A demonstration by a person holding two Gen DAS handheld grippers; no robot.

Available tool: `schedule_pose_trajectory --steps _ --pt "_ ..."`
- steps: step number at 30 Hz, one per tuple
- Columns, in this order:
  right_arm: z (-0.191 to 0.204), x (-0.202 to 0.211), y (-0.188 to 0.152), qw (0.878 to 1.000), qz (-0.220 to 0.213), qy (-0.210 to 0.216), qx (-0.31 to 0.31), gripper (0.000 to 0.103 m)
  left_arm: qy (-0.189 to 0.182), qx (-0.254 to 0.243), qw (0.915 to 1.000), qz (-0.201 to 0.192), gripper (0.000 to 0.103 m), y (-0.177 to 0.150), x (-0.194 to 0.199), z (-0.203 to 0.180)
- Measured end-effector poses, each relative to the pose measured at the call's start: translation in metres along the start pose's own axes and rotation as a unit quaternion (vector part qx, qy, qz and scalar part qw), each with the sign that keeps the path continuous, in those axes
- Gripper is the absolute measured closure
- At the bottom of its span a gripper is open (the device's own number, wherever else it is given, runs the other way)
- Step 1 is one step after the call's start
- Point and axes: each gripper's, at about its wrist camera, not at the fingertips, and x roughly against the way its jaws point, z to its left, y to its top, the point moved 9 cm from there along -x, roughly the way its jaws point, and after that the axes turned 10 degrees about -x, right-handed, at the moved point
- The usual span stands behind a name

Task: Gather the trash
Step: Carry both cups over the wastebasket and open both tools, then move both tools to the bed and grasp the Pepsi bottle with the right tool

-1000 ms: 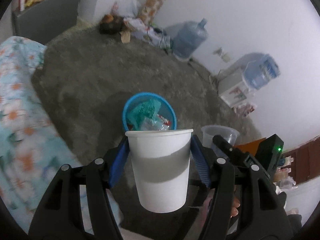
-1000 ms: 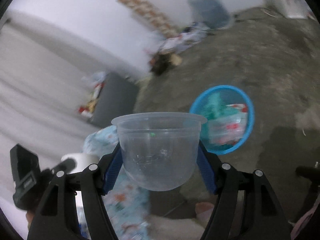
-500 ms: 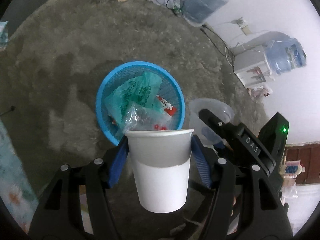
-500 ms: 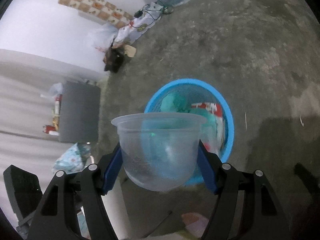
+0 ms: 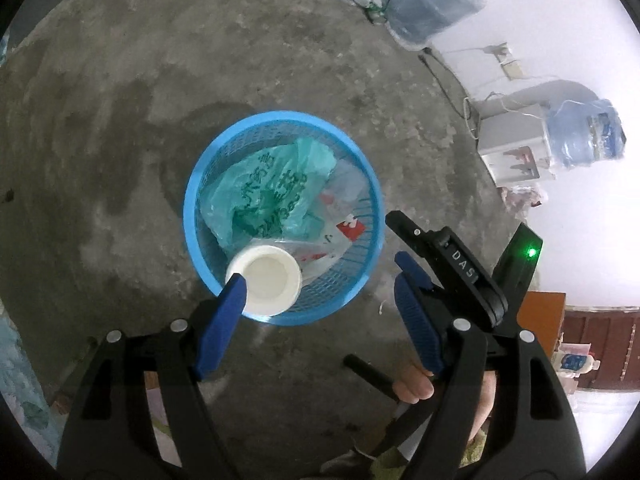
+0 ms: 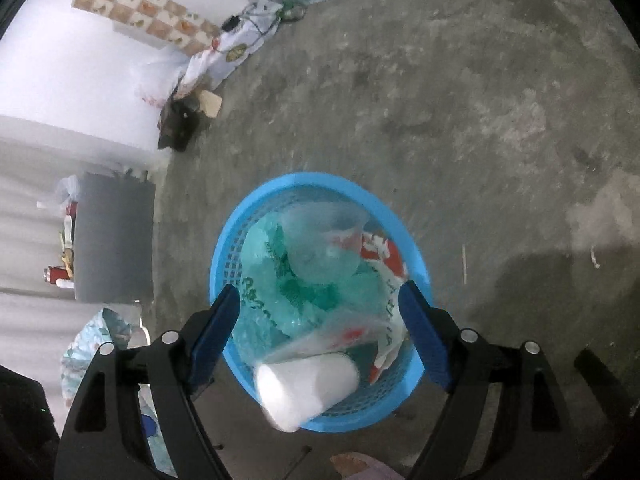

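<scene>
A grey concrete floor point(image 5: 120, 128) fills both views, blotched with darker patches. On it stands a blue mesh basket point(image 5: 191, 216), below both grippers. Against the far wall a big water jug point(image 5: 436, 4) lies beside a tangle of cables, and at the right a second jug point(image 5: 584, 134) sits on a white dispenser point(image 5: 514, 148).

In the basket a green plastic bag point(image 5: 264, 196) lies over the far left half, with a clear wrapper printed in red point(image 5: 344, 226) to its right. A clear plastic tub point(image 6: 320, 244) rests on the bags at the far side in the right view; it is blurred there, so it may be moving. A white paper cup point(image 5: 266, 280) sits at the near rim of the basket; its mouth faces up in the left view, while in the right view it looks tilted and smeared.

The left gripper point(image 5: 320, 304) is spread wide with nothing between its blue pads; its left pad overlaps the cup's rim in the view, though I cannot tell if they touch. The right gripper point(image 6: 320, 328) is likewise spread wide and holds nothing, poised over the basket.
</scene>
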Motion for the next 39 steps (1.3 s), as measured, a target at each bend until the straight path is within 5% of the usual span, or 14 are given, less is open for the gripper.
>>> schedule_pose_trajectory --steps 6,11,16,21,32,36,39 --pt "0.014 0.043 -0.003 0.999 -0.044 0.031 0.001 0.024 -0.01 -0.011 0.9994 -0.033 0.031 0.002 0.046 -0.021" --pt "0.054 0.093 -0.028 0.995 -0.072 0.058 0.03 0.024 -0.018 -0.033 0.9968 -0.071 0.031 -0.012 0.126 -0.034" --pt "0.12 0.151 -0.09 0.985 -0.079 0.119 0.095 0.024 0.024 -0.089 0.9878 -0.125 0.031 -0.051 0.241 -0.024" --pt "0.178 0.19 -0.17 0.967 -0.043 0.166 0.19 0.024 0.046 -0.068 0.9759 -0.202 0.027 -0.113 0.354 0.012" --pt "0.228 0.223 -0.375 0.901 0.061 0.163 0.398 0.021 0.176 0.075 0.92 -0.342 0.026 -0.31 0.497 0.131" --pt "0.23 0.223 -0.438 0.877 0.106 0.163 0.44 0.021 0.242 0.103 0.8932 -0.365 0.021 -0.36 0.517 0.163" --pt "0.225 0.223 -0.473 0.859 0.124 0.152 0.472 0.021 0.281 0.12 0.8824 -0.357 0.02 -0.387 0.517 0.184"
